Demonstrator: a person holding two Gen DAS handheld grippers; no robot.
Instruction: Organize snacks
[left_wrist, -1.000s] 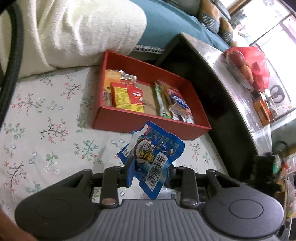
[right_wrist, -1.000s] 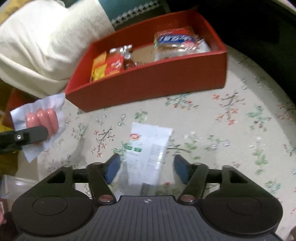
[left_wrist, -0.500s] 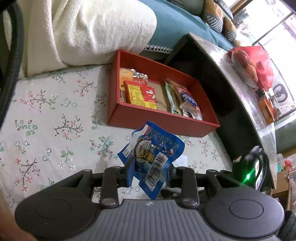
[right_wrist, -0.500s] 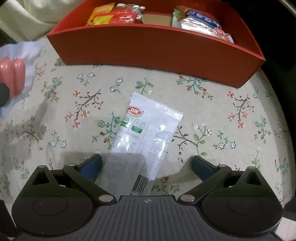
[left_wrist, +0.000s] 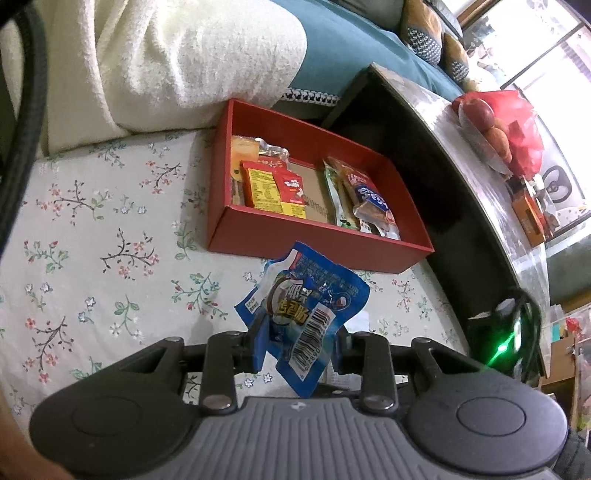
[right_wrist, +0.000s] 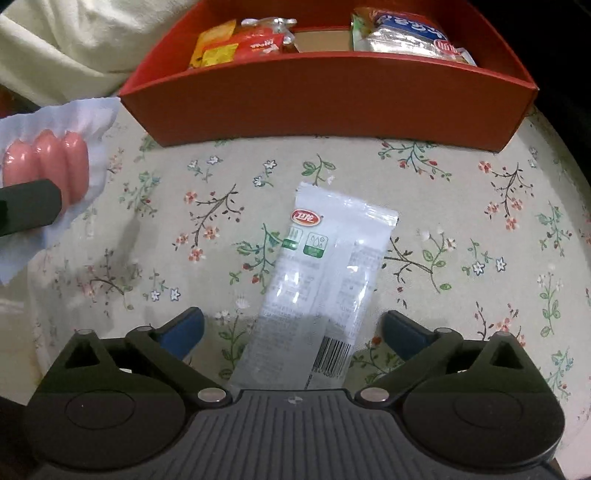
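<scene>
Counting the snacks in sight gives one blue packet (left_wrist: 306, 314) pinched in the left gripper (left_wrist: 299, 347), one white packet (right_wrist: 317, 280) lying flat on the cloth, and two loose groups inside the one red box (left_wrist: 236, 236): yellow and red wrappers at one end, a green stick and blue-and-silver wrappers at the other, too overlapped to count singly. Bare brown cardboard shows on the box floor between the two groups.

The left gripper tilts steeply downward with its jaws drawn together on the lower half of the blue packet, which hangs crumpled above the cloth, just short of the box's near wall. Seen from the right wrist, the other side of that packet shows at the left edge as a clear window with three pink sausages. The right gripper (right_wrist: 291, 334) points almost straight down over the white packet; its jaws have just been opening and now stand wide apart, the blue pads flanking the packet's barcode end without touching it.

The floral cloth (left_wrist: 92, 229) covers a soft surface. A cream blanket (left_wrist: 166, 59) is piled behind the box, with teal upholstery beyond. A dark glossy table (left_wrist: 480, 177) beside the cloth carries a red plastic bag (left_wrist: 517, 125) with round fruit.
</scene>
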